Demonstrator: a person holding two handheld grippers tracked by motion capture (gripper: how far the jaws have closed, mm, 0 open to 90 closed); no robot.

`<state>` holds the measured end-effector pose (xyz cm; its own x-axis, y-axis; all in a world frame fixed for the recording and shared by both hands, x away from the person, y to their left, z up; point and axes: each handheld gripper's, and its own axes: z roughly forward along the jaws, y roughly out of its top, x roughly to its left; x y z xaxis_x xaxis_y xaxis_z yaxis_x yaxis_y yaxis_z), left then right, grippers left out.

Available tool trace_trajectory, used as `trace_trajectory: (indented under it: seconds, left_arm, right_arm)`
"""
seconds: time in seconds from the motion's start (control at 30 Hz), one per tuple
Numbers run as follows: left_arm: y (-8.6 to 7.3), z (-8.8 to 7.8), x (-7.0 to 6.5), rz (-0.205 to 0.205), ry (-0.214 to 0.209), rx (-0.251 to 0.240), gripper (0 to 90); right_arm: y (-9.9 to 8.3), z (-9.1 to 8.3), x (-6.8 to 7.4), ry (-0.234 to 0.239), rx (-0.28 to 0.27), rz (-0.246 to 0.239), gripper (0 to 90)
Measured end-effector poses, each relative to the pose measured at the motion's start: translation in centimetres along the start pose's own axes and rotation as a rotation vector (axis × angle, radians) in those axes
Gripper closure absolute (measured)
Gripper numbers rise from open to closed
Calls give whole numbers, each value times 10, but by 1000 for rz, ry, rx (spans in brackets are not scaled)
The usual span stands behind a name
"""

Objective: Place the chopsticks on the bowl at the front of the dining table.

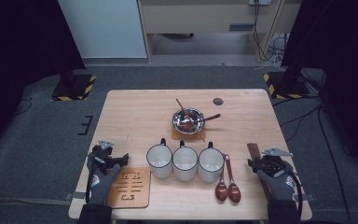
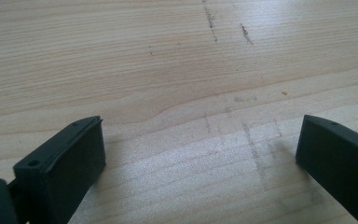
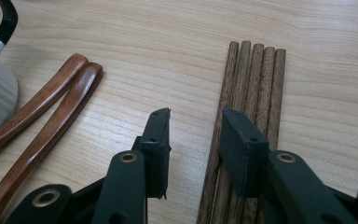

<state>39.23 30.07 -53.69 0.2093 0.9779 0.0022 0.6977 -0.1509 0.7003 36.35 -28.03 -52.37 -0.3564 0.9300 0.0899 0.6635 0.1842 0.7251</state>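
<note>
High view: pale wooden table [image 1: 135,112] on grey carpet; chopsticks [image 3: 254,88] right of spoons [image 1: 227,186], lengthwise pointing away; right gripper [image 3: 193,126] unclenched over leftmost stick, left gripper [image 2: 200,144] spread wide, grasping nothing.

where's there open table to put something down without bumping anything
The far left of the table, behind the left gripper and left of the steel bowl, is bare. So is the far right corner beyond the chopsticks. The near edge is crowded: trivet, three mugs, two spoons.

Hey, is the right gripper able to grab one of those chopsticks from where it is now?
Probably yes: the right gripper sits right over the chopsticks, jaws partly open, nothing in between; they lie tightly bunched, though.
</note>
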Motion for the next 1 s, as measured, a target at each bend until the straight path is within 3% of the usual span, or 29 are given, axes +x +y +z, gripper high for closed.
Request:
trace_trajectory:
  seconds: [0.47, 0.77, 1.0]
  left_arm:
    - [0, 0, 0, 0, 0, 0, 2]
    - [0, 0, 0, 0, 0, 0, 2]
    - [0, 0, 0, 0, -1, 0, 2]
  right_arm:
    - [1, 2, 7, 21, -7, -14, 662]
    - [-1, 1, 2, -11, -3, -12, 676]
    - [-1, 2, 4, -20, 3, -37, 759]
